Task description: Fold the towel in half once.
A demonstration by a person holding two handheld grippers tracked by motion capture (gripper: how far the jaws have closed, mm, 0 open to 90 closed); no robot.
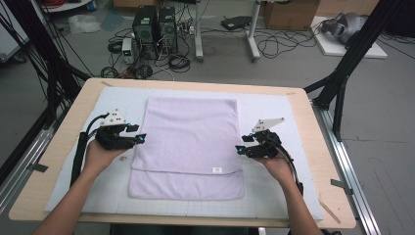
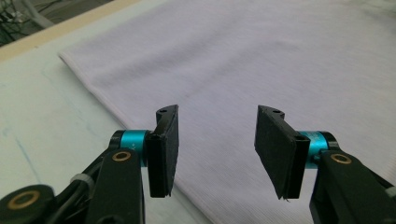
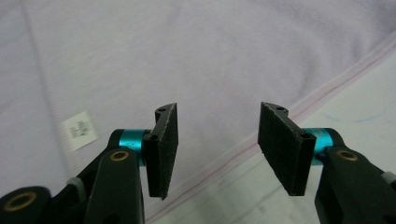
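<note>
A lilac towel lies flat on a white mat, its top layer folded so a strip of the lower layer shows along the near edge. A small white label sits near the fold's right end. My left gripper hovers at the towel's left edge, open, with nothing between its pads. In the left gripper view, my left gripper points over the towel edge. My right gripper is open at the right edge. The right gripper view has my right gripper above the hem, with the label to its left.
The mat covers most of a wooden table. Behind the table, on the floor, stand computer towers amid tangled cables, a cardboard box and black frame struts on both sides.
</note>
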